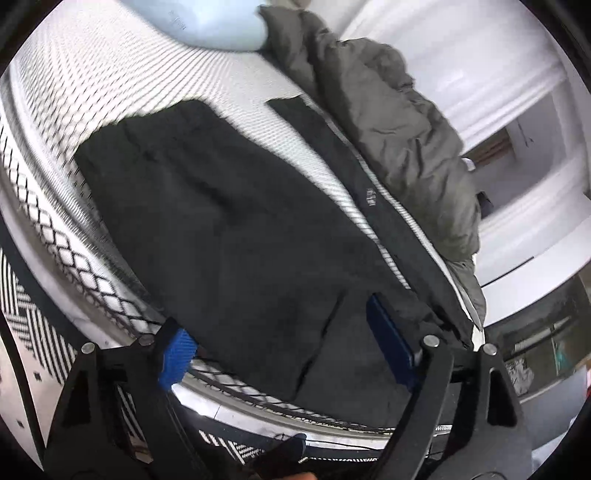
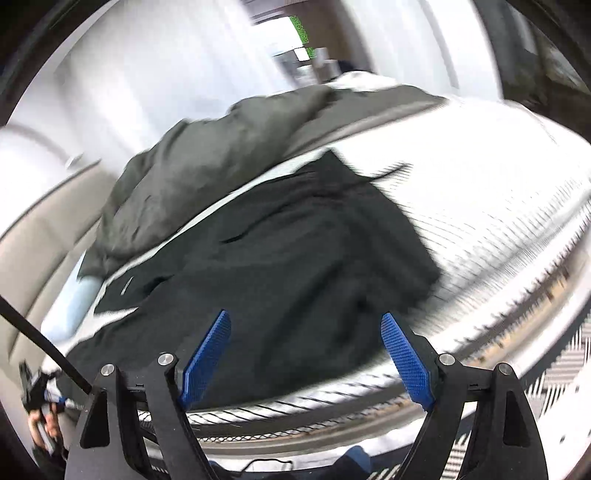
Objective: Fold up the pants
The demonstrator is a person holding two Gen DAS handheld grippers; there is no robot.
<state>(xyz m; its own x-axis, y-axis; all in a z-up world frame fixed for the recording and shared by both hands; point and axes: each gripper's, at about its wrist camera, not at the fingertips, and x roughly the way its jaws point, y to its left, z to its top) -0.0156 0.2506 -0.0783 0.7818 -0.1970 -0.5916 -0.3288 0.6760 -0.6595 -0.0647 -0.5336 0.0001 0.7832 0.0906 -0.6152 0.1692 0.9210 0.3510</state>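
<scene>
Black pants (image 1: 236, 229) lie spread flat on a white ribbed mattress (image 1: 110, 85), their near end hanging over the bed's edge. My left gripper (image 1: 284, 350) hovers at that near end. It is open, with its blue pads (image 1: 177, 356) wide apart and the cloth lying loose between them. The right wrist view is blurred and shows the same pants (image 2: 295, 251) from another side. My right gripper (image 2: 306, 354) is open just over their near edge, and nothing is pinched between its blue pads (image 2: 207, 358).
A crumpled grey blanket (image 1: 391, 122) lies along the far side of the pants. A pale blue pillow (image 1: 207, 22) sits at the head of the bed. A black-and-white patterned rug (image 1: 33, 321) covers the floor below. A hand (image 2: 42, 424) shows at lower left.
</scene>
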